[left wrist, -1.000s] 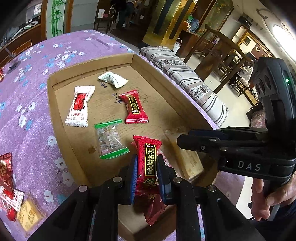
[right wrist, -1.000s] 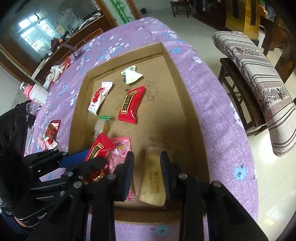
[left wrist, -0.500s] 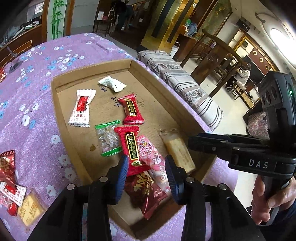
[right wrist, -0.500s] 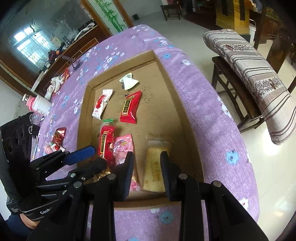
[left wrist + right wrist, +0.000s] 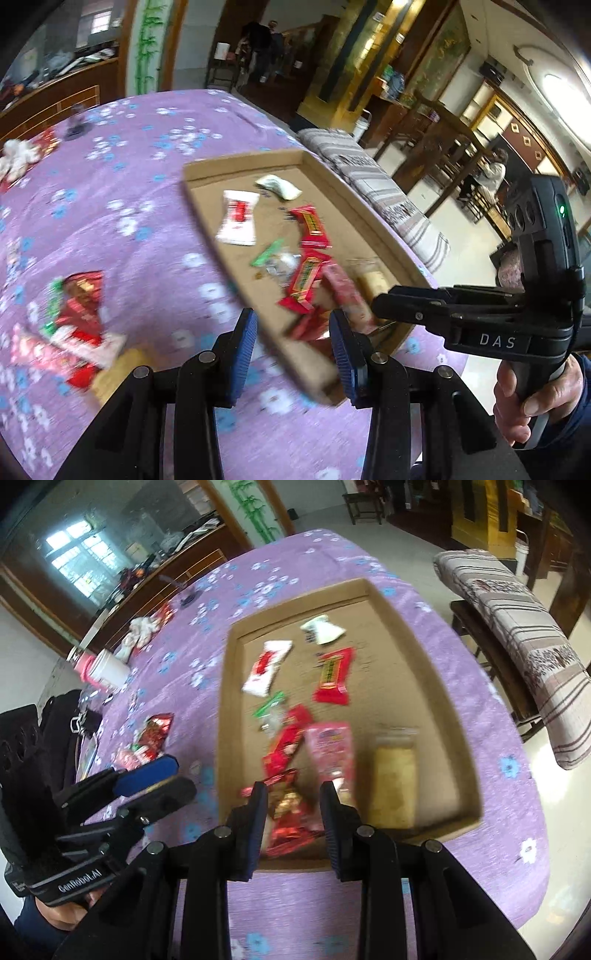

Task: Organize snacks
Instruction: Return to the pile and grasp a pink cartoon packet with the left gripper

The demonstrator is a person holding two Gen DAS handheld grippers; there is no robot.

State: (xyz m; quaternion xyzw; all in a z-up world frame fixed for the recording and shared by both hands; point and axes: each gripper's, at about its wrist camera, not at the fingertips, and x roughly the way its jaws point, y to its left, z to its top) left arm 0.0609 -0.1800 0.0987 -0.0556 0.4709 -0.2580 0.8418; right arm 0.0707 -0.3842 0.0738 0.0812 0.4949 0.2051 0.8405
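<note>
Purple cloth lay under the cardboard tray (image 5: 207,229), where most snacks sat. More snacks (image 5: 74,325) lay outside it, on the left gripper's (image 5: 291,354) side, nearer than the right gripper (image 5: 291,819). Both grippers stood apart, empty, above the tray's near end.

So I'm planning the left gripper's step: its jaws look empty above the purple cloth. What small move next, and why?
Probably swing the left gripper toward the loose pile of red and pink snack packets on the purple flowered tablecloth. Its jaws hold nothing, and those packets still lie outside the shallow cardboard tray, where the other snacks already lie.
</note>
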